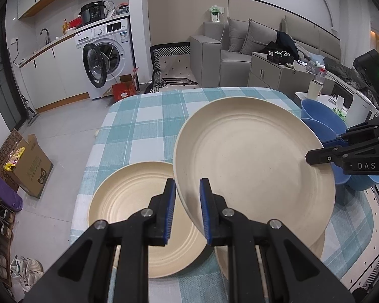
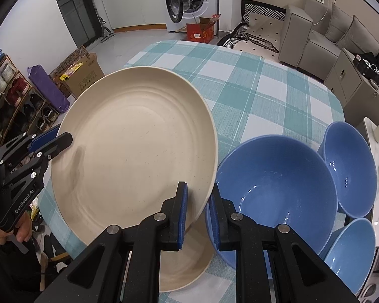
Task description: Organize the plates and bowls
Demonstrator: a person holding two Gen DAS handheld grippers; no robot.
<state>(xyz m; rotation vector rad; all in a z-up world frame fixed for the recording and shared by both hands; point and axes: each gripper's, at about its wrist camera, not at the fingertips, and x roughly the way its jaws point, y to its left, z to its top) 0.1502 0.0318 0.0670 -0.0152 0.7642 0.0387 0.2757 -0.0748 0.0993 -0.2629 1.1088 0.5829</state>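
A large cream plate (image 1: 252,156) (image 2: 134,146) hangs tilted above the checked tablecloth (image 1: 151,116), held at two opposite edges. My left gripper (image 1: 187,184) is shut on its near rim and shows at the left of the right wrist view (image 2: 65,139). My right gripper (image 2: 199,186) is shut on the opposite rim, reaching in from the right in the left wrist view (image 1: 309,157). A second cream plate (image 1: 128,202) lies flat at the left. A third plate (image 2: 187,265) lies partly hidden under the held one. Three blue bowls (image 2: 278,181) (image 2: 348,171) (image 2: 351,250) stand to the right.
The table's far half (image 2: 265,88) carries only the cloth. On the floor left of the table stands an open cardboard box (image 1: 30,169). A shoe rack (image 2: 12,96) lines the left wall. A washing machine (image 1: 106,55), a grey sofa (image 1: 214,53) and a low cabinet (image 1: 270,73) stand beyond the table.
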